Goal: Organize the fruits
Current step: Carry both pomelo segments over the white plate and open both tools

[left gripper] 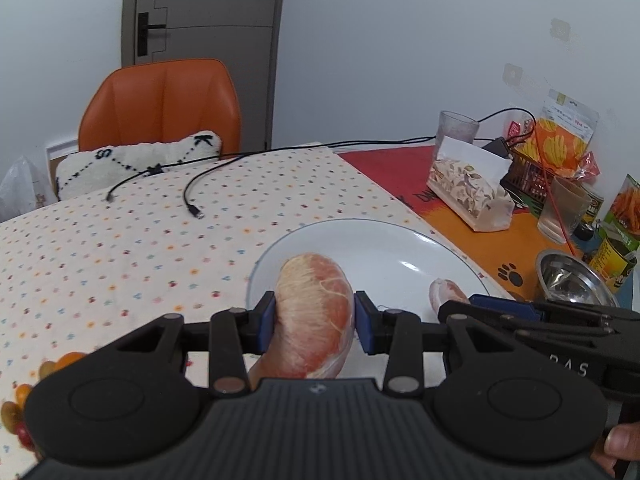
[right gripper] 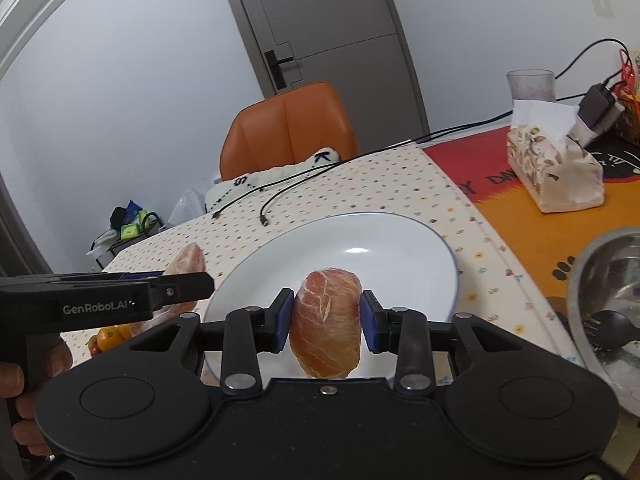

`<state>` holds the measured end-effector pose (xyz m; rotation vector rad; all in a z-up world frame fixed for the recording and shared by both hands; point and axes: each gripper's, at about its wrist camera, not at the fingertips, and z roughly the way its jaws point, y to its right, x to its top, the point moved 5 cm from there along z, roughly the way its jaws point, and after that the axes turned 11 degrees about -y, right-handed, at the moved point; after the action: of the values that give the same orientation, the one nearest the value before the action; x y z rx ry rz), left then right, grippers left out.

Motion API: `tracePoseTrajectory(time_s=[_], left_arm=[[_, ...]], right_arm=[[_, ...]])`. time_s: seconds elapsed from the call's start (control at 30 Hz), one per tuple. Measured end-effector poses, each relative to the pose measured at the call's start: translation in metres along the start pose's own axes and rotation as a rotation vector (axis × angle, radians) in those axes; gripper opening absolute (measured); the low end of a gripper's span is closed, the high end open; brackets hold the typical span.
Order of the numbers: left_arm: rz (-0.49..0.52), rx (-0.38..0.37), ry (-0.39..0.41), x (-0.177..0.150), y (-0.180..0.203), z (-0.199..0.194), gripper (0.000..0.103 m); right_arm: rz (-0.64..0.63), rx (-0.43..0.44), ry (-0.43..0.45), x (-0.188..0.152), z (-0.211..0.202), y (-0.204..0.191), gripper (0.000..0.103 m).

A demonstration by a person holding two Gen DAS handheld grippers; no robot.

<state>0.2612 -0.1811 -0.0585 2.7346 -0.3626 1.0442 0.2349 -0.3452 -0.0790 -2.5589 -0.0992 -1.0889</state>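
Two pomelo segments held over a plate with nothing on it

Two grippers are each clenched on one peeled pomelo segment, and I see no fruit lying on the plate so far. In the left wrist view, the left gripper (left gripper: pixel 315 318) holds the larger segment (left gripper: pixel 316 316) between its blue pads, with the jaws pressed on both sides of it. The segment hangs over the near rim of the white plate (left gripper: pixel 400 248), at about 6 o'clock of the plate. The right gripper (left gripper: pixel 472 304) enters this view at 3 o'clock.

In the right wrist view, the right gripper (right gripper: pixel 326 326) grasps the second segment (right gripper: pixel 326 320) in the same way, also above the near part of the plate (right gripper: pixel 400 240). The left gripper (right gripper: pixel 188 280) with its segment (right gripper: pixel 186 264) shows at 9 o'clock, beside the plate's left edge.

A little further, at the lower left in both views, a small heap of cherry tomatoes (left gripper: pixel 20 404) lies on the dotted tablecloth (left gripper: pixel 140 240), not on any dish. At 3 o'clock stands a metal bowl (right gripper: pixel 600 292) with a dark spoon in it.

My judgement is that the task is at an early stage: both segments wait to be put down, and the tomatoes seem to be left for later. Whether they belong on the plate or in the bowl, I cannot tell.

Far behind are two cables (left gripper: pixel 192 200), a tissue box (left gripper: pixel 468 188) and an orange chair (left gripper: pixel 160 108).
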Motion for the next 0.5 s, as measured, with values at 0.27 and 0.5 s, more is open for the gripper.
tracePoseTrajectory(time_s=[0.27, 0.5], left_arm=[[-0.004, 0.021, -0.001, 0.003, 0.003, 0.013, 0.044], [-0.045, 0.048, 0.019, -0.001, -0.016, -0.003, 0.07]], right_arm=[[0.013, -0.01, -0.002, -0.001, 0.005, 0.01, 0.034], [0.027, -0.015, 0.0, -0.001, 0.009, 0.013, 0.034]])
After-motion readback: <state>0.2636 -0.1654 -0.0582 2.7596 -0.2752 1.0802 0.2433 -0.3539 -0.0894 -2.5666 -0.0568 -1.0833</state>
